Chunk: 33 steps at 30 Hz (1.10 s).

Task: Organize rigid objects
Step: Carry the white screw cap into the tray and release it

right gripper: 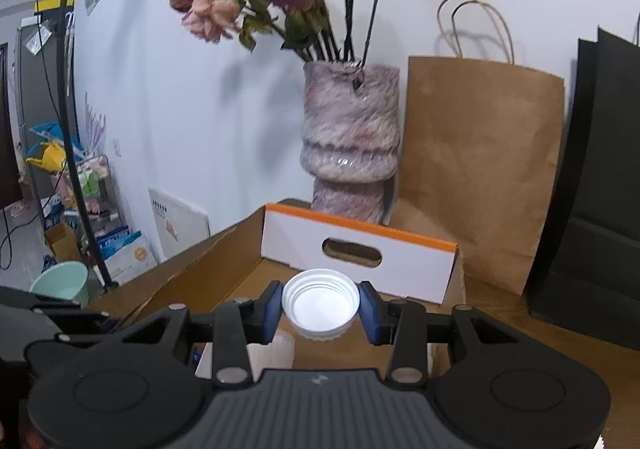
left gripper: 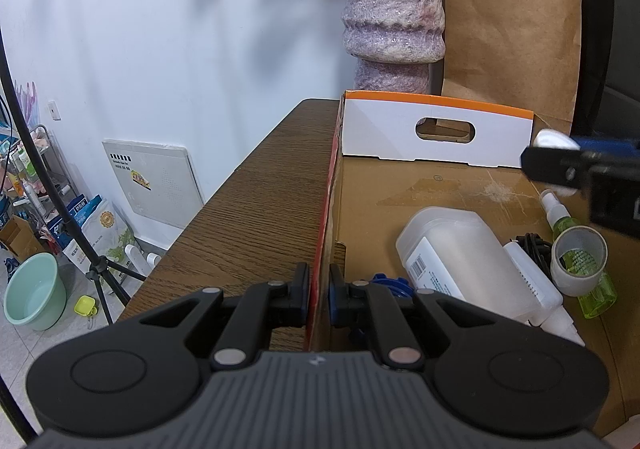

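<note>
Right wrist view: my right claw (right gripper: pixel 320 309) is clamped on a white screw cap (right gripper: pixel 320 307), one blue pad on each side of its ribbed rim, the open side facing the camera. The cap hangs above the floor of the cardboard box (right gripper: pixel 224 269), not yet resting on anything. Just beyond the cap stands the box's white end flap (right gripper: pixel 400 273) with its orange edge and handle slot. Past that flap sit the mottled pink vase (right gripper: pixel 350 141) of dried roses and a brown paper bag (right gripper: pixel 480 169) against the wall.

In the left wrist view, my left claw (left gripper: pixel 319 297) is pinched together on the box's near side wall, one finger outside and one inside, steadying it on the wooden table (left gripper: pixel 256 209). To the right of that claw, inside the box, lie a frosted plastic container (left gripper: pixel 452 249) with a barcode label, a blue ring-shaped piece (left gripper: pixel 390 283) close against the pads, a white bottle (left gripper: pixel 532 281), a roll of tape (left gripper: pixel 578 261) leaning on a green spray bottle (left gripper: pixel 596 293), and a dark cord I can barely make out.

My judgement: the sorting is well under way, with several items already boxed. The cap is the piece in hand; it still needs lowering to a bare patch of the floor and letting go. Whether more loose things wait outside the box, I cannot tell.
</note>
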Available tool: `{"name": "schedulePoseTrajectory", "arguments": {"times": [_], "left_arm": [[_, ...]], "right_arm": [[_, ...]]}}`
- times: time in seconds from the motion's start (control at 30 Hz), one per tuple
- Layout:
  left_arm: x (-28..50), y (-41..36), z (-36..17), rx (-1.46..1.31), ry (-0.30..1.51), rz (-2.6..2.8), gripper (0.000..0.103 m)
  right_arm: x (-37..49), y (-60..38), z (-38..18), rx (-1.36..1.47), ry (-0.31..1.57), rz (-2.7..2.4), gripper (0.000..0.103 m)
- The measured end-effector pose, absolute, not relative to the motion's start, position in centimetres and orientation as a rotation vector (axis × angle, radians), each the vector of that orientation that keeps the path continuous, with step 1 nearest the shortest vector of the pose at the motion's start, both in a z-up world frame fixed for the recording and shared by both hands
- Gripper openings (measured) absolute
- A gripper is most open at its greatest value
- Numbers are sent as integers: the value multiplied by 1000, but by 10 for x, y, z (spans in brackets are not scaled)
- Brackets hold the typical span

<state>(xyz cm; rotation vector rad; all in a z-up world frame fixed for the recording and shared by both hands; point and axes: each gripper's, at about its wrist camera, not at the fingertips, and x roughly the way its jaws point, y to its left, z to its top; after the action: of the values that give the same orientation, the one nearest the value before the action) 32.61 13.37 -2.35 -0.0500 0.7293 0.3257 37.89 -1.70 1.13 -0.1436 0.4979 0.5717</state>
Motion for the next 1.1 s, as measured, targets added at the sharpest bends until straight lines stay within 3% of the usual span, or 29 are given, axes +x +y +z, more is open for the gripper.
{"name": "schedulePoseTrajectory", "arguments": {"times": [0.47, 0.53, 0.6, 0.67, 1.1], "left_arm": [[328, 136, -24, -49, 728, 326, 10], [327, 135, -24, -48, 728, 326, 10], [328, 136, -24, -49, 728, 326, 10], [328, 137, -24, -49, 728, 326, 10], [327, 136, -23, -49, 728, 326, 10]], "right_arm": [[379, -13, 7, -153, 520, 604, 40], [378, -13, 7, -156, 516, 600, 49], [377, -14, 8, -156, 503, 587, 86], [375, -14, 10, -169, 484, 566, 103], [377, -13, 10, -196, 494, 539, 103]]}}
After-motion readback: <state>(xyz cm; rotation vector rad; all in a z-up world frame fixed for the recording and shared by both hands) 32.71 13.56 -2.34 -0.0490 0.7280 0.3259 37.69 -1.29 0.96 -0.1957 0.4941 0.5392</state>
